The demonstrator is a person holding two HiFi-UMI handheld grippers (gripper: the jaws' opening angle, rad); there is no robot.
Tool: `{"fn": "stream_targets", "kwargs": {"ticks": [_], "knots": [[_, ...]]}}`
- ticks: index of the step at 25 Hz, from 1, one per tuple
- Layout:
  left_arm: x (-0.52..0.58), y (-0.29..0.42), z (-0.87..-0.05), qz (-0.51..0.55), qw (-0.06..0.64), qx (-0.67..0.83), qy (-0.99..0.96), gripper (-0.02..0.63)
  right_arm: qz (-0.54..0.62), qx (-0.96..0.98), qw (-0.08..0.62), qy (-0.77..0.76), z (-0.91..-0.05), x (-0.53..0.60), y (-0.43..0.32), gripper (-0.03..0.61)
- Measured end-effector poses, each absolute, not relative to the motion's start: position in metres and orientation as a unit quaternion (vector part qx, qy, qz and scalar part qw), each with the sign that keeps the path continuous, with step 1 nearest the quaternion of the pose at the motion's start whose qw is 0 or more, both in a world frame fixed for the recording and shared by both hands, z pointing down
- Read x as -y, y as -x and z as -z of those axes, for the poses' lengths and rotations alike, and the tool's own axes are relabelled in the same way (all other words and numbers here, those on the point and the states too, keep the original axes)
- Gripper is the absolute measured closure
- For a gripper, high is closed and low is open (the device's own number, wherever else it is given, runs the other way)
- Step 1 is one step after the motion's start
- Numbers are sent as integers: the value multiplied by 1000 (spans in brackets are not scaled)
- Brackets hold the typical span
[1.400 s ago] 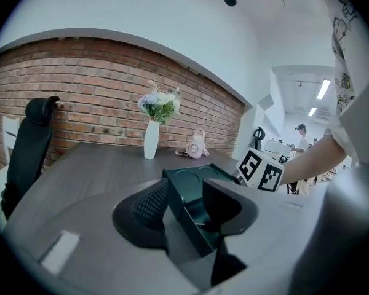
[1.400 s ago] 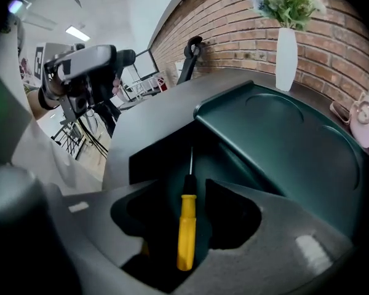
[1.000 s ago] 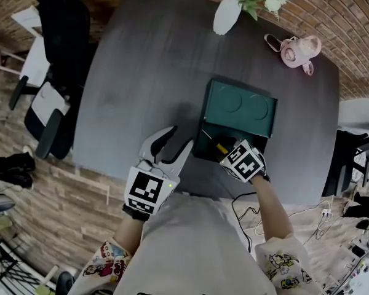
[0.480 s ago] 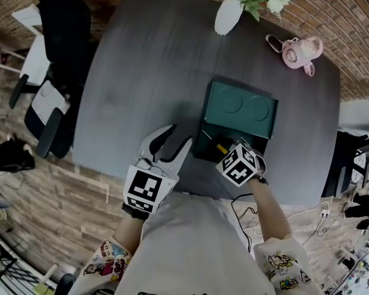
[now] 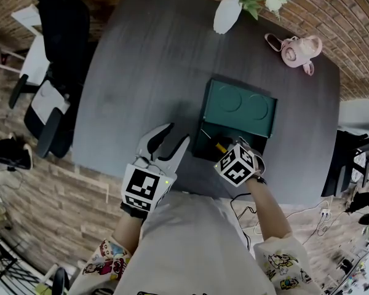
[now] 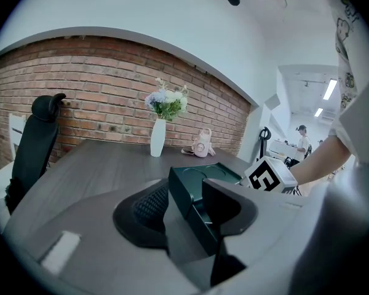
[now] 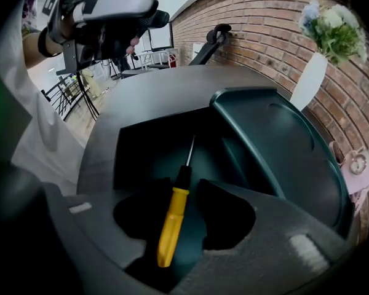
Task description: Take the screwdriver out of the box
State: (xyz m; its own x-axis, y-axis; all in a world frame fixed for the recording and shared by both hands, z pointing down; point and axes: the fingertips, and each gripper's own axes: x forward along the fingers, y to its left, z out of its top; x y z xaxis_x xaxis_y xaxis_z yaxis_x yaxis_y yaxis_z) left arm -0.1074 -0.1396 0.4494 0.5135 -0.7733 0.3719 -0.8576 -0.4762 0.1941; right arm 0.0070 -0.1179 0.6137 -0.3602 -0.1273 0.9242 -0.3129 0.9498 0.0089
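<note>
green box (image 5: 240,110) walls hem the screwdriver (image 7: 172,217); vase (image 5: 226,14), perhaps a kettle (image 5: 298,49), beyond.

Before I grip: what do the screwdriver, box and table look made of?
Screwdriver: yellow handle looks like smooth moulded plastic, black collar; thin shaft glints pale, likely metal.
Box: dark green, matte, rounded moulded edges, probably plastic.
Table: dark grey matte top with faint streaks, maybe wood veneer or laminate; can't tell which.
</note>
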Motion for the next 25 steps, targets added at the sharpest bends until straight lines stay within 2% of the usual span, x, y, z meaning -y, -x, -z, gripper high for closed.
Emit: {"fn": "stream_targets", "kwargs": {"ticks": [6, 8, 11, 25], "knots": [[137, 113, -450, -119, 185, 485, -846, 442, -82, 822, 547, -138, -612, 118, -6, 434], [136, 114, -450, -116, 187, 489, -844, 443, -80, 820, 548, -140, -612, 118, -6, 478], [133, 116, -451, -117, 189, 492, -842, 443, -96, 821, 542, -151, -612, 120, -7, 497], [129, 123, -449, -122, 182, 500, -838, 457, -124, 824, 523, -181, -607, 124, -15, 502]]}}
